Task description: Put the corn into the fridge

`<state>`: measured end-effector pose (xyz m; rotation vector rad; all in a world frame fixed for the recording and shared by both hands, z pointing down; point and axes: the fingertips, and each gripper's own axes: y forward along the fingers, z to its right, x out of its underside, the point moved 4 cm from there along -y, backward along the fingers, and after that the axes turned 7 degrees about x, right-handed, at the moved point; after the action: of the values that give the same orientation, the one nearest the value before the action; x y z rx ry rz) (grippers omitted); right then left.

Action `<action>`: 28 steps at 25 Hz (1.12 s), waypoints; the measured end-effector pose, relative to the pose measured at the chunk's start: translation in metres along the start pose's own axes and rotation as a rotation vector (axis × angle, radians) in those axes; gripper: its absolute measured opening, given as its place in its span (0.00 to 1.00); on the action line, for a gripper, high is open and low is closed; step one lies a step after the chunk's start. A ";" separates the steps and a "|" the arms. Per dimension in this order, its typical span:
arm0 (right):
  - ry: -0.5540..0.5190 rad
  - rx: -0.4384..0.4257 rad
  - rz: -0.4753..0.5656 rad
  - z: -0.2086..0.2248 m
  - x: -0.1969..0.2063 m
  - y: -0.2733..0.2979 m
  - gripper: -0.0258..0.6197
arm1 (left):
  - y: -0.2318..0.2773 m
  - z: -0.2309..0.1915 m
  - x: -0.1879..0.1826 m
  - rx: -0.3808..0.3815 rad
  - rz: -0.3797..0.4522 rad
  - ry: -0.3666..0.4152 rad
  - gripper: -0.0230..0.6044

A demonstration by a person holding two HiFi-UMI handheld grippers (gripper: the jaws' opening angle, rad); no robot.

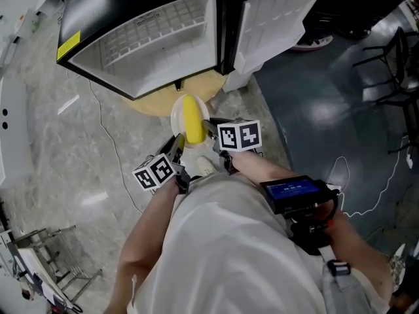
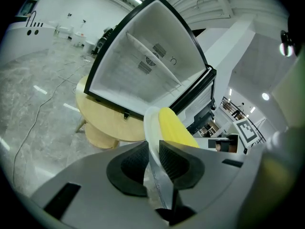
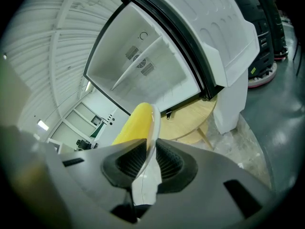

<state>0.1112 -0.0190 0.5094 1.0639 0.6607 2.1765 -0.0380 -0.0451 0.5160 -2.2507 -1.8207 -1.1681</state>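
Both left gripper (image 2: 153, 157) and right gripper (image 3: 148, 159) pinch the plate (image 1: 176, 115); corn (image 1: 192, 120) points lengthwise toward the fridge (image 1: 163, 38).

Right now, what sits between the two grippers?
A white plate carrying the corn. In the head view the left gripper and right gripper pinch opposite sides of its rim; each gripper view shows its fingers shut on the plate.

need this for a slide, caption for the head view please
Left gripper and right gripper grip a white plate carrying the corn before the open fridge.
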 end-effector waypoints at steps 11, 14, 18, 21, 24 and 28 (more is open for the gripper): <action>0.018 0.026 0.004 -0.017 -0.010 0.024 0.13 | -0.003 -0.024 -0.024 0.008 -0.017 -0.013 0.13; 0.006 0.017 0.001 -0.022 -0.016 0.033 0.13 | -0.004 -0.032 -0.031 0.002 -0.004 -0.016 0.13; -0.008 0.008 -0.017 -0.027 -0.019 0.038 0.13 | -0.007 -0.033 -0.036 -0.009 0.006 -0.017 0.13; -0.023 -0.003 -0.030 -0.030 -0.025 0.045 0.13 | -0.006 -0.035 -0.042 -0.018 0.021 -0.025 0.13; -0.035 -0.019 -0.044 -0.030 -0.035 0.055 0.13 | -0.002 -0.041 -0.049 -0.038 0.035 -0.027 0.13; -0.052 -0.039 -0.065 -0.027 -0.050 0.066 0.13 | 0.007 -0.043 -0.059 -0.051 0.050 -0.039 0.13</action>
<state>0.0925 -0.1038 0.5129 1.0608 0.6186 2.0903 -0.0569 -0.1161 0.5172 -2.3486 -1.7562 -1.1832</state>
